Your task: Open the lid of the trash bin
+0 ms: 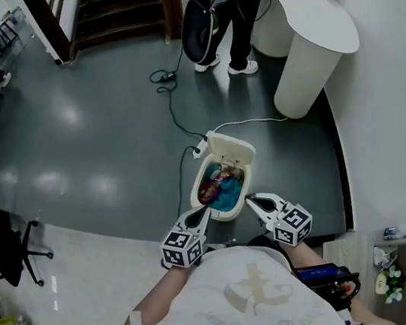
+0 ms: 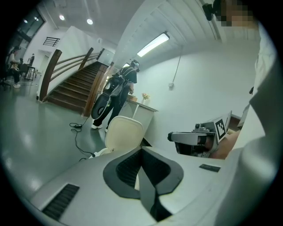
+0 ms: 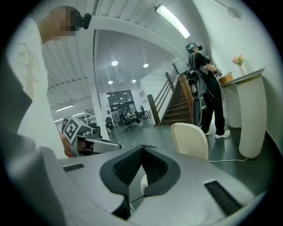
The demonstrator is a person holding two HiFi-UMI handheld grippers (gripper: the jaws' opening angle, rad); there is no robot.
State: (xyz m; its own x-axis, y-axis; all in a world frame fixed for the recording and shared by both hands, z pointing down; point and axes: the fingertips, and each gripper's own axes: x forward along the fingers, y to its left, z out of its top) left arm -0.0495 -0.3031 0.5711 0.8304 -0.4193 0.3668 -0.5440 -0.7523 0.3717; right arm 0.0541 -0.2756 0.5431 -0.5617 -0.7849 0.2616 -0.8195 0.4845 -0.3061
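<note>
The person (image 1: 234,14) by the counter (image 1: 316,31) is cut off at the top of the head view. The stuff (image 1: 221,190) in the bin (image 1: 194,190) is too small to tell. In both gripper views the bin is mostly hidden; its lid (image 2: 124,134) shows.

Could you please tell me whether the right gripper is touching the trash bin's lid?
Apart. In the head view the right gripper sits by the trash bin's near rim, while the raised lid stands at the far side.
</note>
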